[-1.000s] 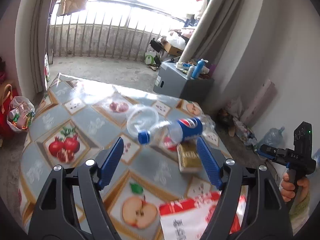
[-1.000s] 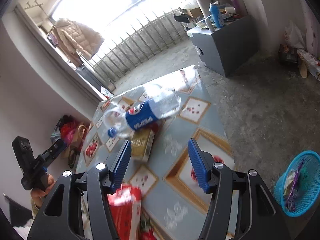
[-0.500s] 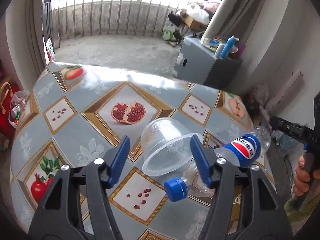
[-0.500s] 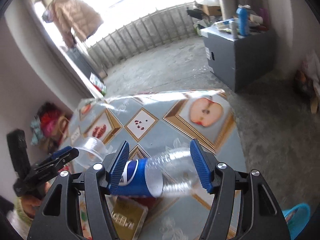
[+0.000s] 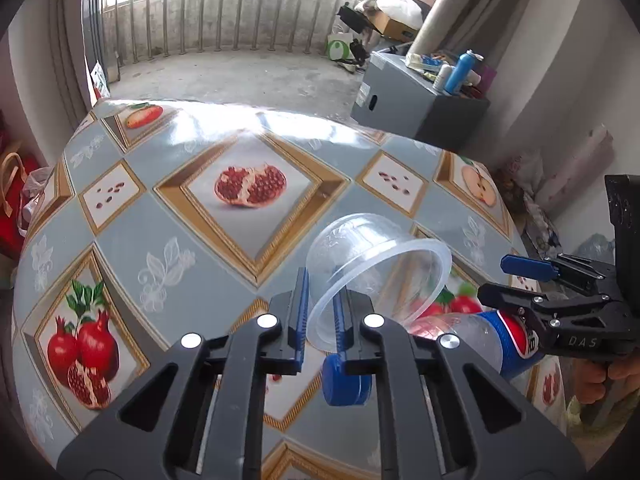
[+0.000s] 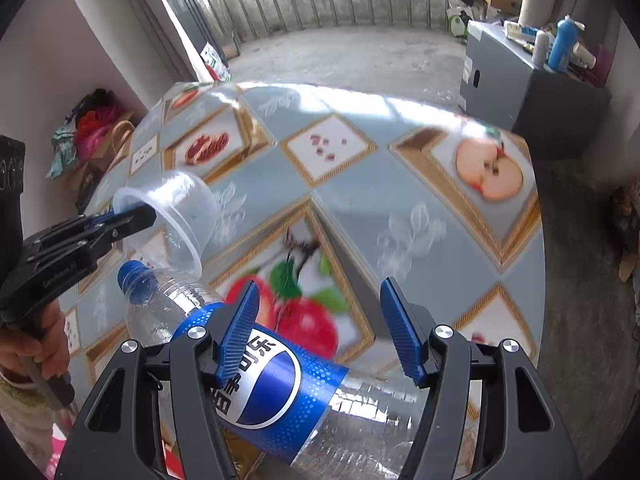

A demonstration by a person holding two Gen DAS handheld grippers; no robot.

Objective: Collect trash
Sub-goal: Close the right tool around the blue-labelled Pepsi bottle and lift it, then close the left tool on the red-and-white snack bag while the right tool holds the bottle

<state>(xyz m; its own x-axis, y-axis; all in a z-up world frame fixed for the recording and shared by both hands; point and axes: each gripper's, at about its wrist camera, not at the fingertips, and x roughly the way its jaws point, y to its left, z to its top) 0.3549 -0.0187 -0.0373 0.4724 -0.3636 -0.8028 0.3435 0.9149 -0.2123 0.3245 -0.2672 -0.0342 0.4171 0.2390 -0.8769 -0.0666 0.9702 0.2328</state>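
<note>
On the fruit-patterned tablecloth point(image 5: 168, 216), the left gripper point(image 5: 320, 300) is closing on the clear plastic cup's point(image 5: 376, 264) rim; beside it, the right gripper point(image 6: 320, 328) stands open around the blue-labelled plastic bottle point(image 6: 264, 384).

Open tongs point(image 6: 320, 328), bottle point(image 6: 256, 380), cup point(image 6: 180, 212)

The cup point(image 5: 372, 268) lies on the table point(image 5: 168, 216) behind the bottle point(image 6: 256, 376), apparently touching its neck.

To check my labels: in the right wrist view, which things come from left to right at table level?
Hand → left claw → cup → bottle → apple print
</note>
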